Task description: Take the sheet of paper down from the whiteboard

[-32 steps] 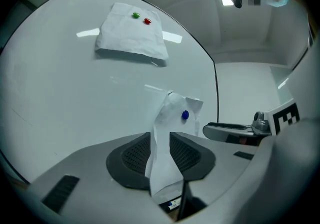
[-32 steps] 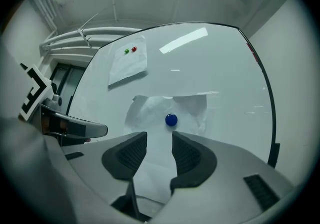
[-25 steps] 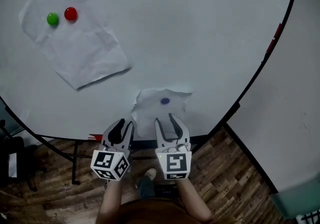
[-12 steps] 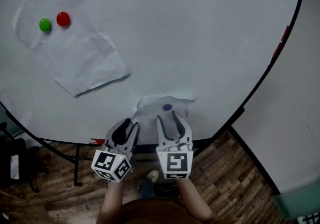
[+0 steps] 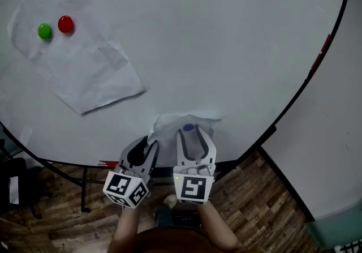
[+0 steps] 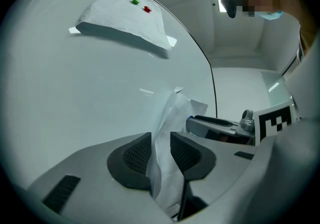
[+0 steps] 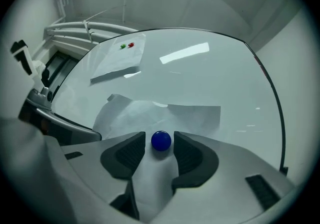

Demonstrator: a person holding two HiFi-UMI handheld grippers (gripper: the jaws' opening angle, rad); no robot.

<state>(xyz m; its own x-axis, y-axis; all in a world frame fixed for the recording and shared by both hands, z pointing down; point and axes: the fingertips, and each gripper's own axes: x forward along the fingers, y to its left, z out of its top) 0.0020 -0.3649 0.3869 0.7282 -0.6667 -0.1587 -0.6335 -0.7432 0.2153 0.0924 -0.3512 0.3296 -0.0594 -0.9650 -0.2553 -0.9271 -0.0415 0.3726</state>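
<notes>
Currently both grippers sit at the lower edge of the large white whiteboard (image 5: 226, 48), where the small crumpled white sheet of paper (image 5: 168, 126) hangs, pinned by a round blue magnet (image 7: 161, 140). The left gripper (image 6: 160, 140) has just been opening. Its jaws stand apart with the sheet's loose edge between them, not pinched. The right gripper (image 5: 189, 134) has likewise just been opening, and its jaws straddle the magnet with a gap on each side. To do this well, I would clamp the left pads on the paper first, then close the right on the magnet and pull it straight off (a sideways drag might tear the sheet). The larger creased white sheet (image 5: 85, 71) lies well apart.
</notes>
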